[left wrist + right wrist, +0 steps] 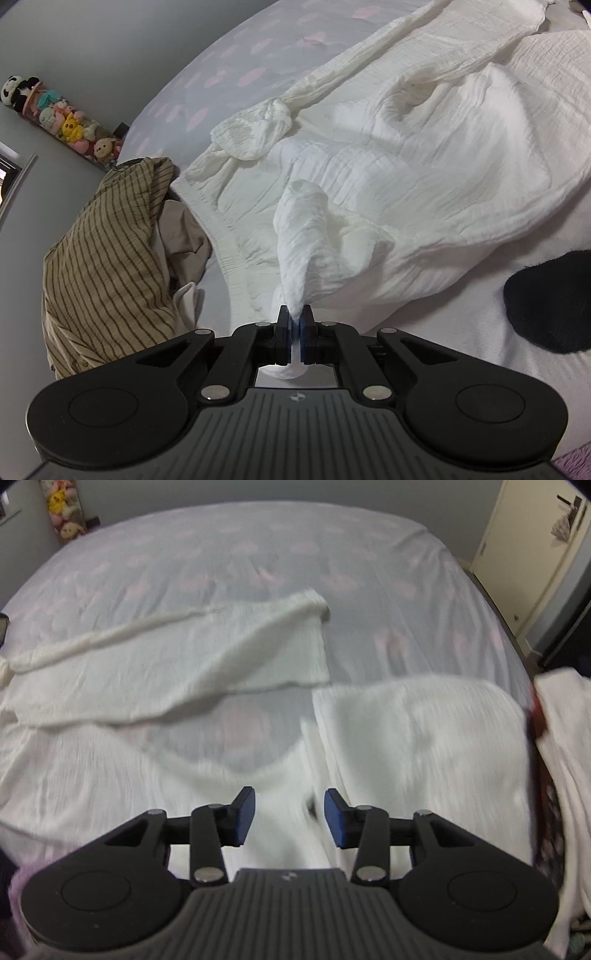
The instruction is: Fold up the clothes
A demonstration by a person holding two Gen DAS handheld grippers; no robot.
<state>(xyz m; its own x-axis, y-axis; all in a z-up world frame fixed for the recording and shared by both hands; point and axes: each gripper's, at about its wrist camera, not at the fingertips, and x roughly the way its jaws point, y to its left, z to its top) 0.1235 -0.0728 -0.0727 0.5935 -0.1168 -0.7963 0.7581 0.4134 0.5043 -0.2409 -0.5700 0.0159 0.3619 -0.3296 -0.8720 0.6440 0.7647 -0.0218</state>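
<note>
Left hand-held gripper (295,317): clamped tight on a pinched fold of the white crinkled-cotton garment (388,177), blue pads (303,332) pressed together on the cloth; fold drawn up into a peak from the surface to the fingertips.

Right hand-held gripper (289,812): parted to a middling width, blue pads (246,818) clear of the cloth, nothing pinched; poised above the same white garment (406,731). View blurred; no contact discernible.

White crinkled-cotton garment: spread across the bed with the pale lilac sheet printed in pink shapes (258,554). One long section stretched out over the sheet toward its far side (221,653), ending in a gathered hem. Narrow twisted strip with a knot (273,110) lying along the upper edge, ruffled flap just below the knot. Elasticated gathered edge at the near left side. Bare sheet visible between the two long sections in the right wrist view.

Tan shirt with thin dark stripes (107,251): heaped at the left edge of the bed, beside a crumpled beige cloth (184,236), near the garment.

Black soft object (550,299): on the bed at the right, just beside the garment; identity not determinable.

Row of plush toys (62,122): against the grey wall beyond the bed.

Cream door (524,557): at the far right of the room.
</note>
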